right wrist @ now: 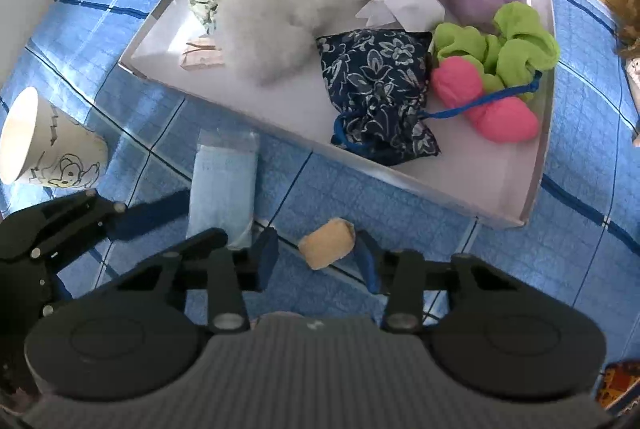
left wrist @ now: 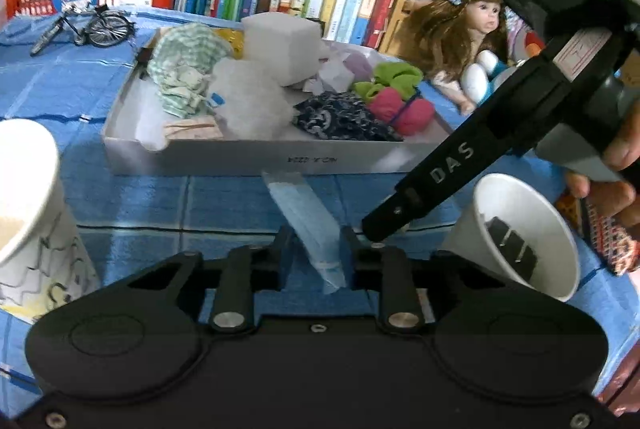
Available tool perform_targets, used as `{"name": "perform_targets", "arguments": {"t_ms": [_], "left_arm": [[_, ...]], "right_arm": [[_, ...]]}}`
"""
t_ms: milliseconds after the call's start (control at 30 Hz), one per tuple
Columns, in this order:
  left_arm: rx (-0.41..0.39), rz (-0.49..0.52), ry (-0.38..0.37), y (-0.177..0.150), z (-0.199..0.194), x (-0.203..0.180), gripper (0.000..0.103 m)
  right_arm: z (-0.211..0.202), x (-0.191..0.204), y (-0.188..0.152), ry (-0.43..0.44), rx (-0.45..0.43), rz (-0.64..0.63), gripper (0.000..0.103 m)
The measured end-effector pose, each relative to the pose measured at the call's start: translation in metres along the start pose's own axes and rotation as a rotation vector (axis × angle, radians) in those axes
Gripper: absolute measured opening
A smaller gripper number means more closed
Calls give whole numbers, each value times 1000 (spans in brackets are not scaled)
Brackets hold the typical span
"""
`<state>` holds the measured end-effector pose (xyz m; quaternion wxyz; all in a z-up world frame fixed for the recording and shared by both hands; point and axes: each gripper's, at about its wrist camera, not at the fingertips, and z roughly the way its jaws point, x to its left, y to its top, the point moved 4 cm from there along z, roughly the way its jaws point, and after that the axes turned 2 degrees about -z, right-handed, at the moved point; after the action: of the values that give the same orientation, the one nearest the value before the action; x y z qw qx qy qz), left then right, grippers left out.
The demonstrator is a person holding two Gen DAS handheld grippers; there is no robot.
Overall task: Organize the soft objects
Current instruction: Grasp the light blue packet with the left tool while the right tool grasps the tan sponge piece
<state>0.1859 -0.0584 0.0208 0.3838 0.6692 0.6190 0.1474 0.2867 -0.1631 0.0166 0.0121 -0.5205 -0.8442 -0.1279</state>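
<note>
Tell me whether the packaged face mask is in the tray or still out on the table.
Out. The face mask lies on the blue tablecloth in front of the tray, with the left gripper closed on its near end.

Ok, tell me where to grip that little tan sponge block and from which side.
Grip the tan sponge block across its two short ends, coming straight down from above. It lies flat on the blue cloth, apart from the tray, and the right gripper already straddles it.
</note>
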Motion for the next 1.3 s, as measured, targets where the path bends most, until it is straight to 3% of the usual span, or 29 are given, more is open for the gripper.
{"name": "perform_targets", "arguments": {"t_ms": [167, 300, 400, 933, 1300], "left_arm": [[-14, 28, 10, -2, 0, -4, 20], [-21, 37, 15, -2, 0, -5, 19], [-26, 45, 18, -2, -2, -5, 18], [-63, 48, 77, 9, -14, 0, 10], [-89, 36, 96, 13, -21, 3, 7]], "right_arm": [[0, 2, -2, -14, -6, -20, 52], [0, 1, -1, -22, -18, -21, 36], [-2, -1, -4, -22, -32, -16, 33], [-22, -30, -17, 97, -142, 98, 33], [-34, -37, -21, 126, -194, 120, 33]]}}
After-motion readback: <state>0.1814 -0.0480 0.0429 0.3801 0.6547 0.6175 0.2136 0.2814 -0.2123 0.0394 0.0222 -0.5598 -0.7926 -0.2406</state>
